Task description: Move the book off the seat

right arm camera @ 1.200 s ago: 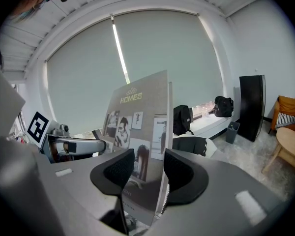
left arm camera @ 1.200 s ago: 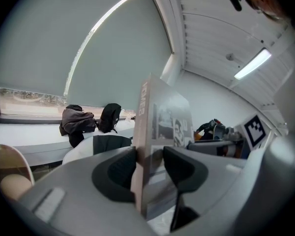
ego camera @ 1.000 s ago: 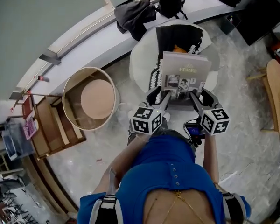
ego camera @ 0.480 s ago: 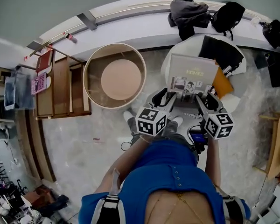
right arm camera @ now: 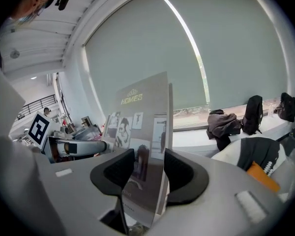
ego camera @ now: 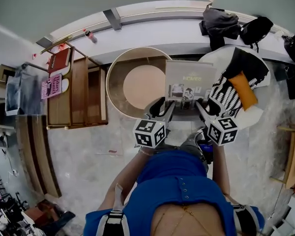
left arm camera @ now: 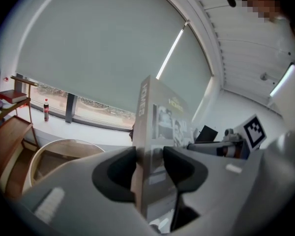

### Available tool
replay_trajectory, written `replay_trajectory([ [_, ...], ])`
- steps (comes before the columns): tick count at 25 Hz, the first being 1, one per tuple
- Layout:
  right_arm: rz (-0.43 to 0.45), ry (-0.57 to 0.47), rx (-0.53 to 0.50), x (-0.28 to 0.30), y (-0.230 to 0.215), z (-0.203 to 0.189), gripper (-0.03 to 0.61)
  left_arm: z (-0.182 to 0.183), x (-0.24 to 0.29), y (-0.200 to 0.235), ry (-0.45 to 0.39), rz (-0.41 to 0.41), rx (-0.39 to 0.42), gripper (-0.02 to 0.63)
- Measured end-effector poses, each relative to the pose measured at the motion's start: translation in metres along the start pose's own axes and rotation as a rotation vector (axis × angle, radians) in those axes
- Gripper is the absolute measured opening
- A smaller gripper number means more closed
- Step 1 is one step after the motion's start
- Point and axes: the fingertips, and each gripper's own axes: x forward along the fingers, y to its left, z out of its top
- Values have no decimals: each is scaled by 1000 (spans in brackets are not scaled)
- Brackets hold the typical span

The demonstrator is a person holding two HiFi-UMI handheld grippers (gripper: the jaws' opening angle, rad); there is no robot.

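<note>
**Book clear of the seat, held by its near edge in both grippers**

The white window ledge (ego camera: 152, 31) curves across the top of the head view, with dark bags (ego camera: 221, 23) lying on it. Below it on the right is the round white seat (ego camera: 253, 116), which carries a black-and-white patterned cloth (ego camera: 226, 95) and an orange thing (ego camera: 243, 88). Just left of the seat stands a round wooden table (ego camera: 114, 90) with a raised rim.

The book (ego camera: 189, 80) does not rest on the seat. It is in the air between the seat and the table, cover toward the person, and its left part overlaps the table's rim in the head view.

The left gripper (ego camera: 162, 109) has the book's near left corner and the right gripper (ego camera: 202, 108) its near right corner. Each pair of jaws is clamped on the book, with a pad on either face.

The weak point, as I judge it, is the hold. Only the near edge is pinched, and most of the book's weight reaches out beyond the pads. A quick swing could make it pivot down or slide out. If the two grippers drift apart or tilt unevenly, the cover could twist or pull free on one side. Lowered carelessly, the far edge could strike the table's rim.
</note>
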Motion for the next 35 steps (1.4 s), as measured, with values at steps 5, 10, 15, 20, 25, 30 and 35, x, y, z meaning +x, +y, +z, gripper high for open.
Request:
replay_trajectory([
  [5,54,3,-31,58,81,15,176,20,-56,81,-39,56,-27,164],
  [10,124,31,-93,96,135,27,176,30,-97,131,-92,131,-78,164],
  [15,204,54,-138,123,166,34,176,35,-121,160,-139,209,-116,164],
  [20,280,70,-179,142,181,41,176,39,-132,175,-167,279,-146,163],
  [25,331,84,-196,153,170,60,176,53,-120,175,-184,331,-170,163],
  [30,366,83,-209,157,145,83,176,73,-96,162,-204,365,-171,161],
  [35,392,74,-216,158,127,95,176,82,-81,151,-227,391,-170,161],
])
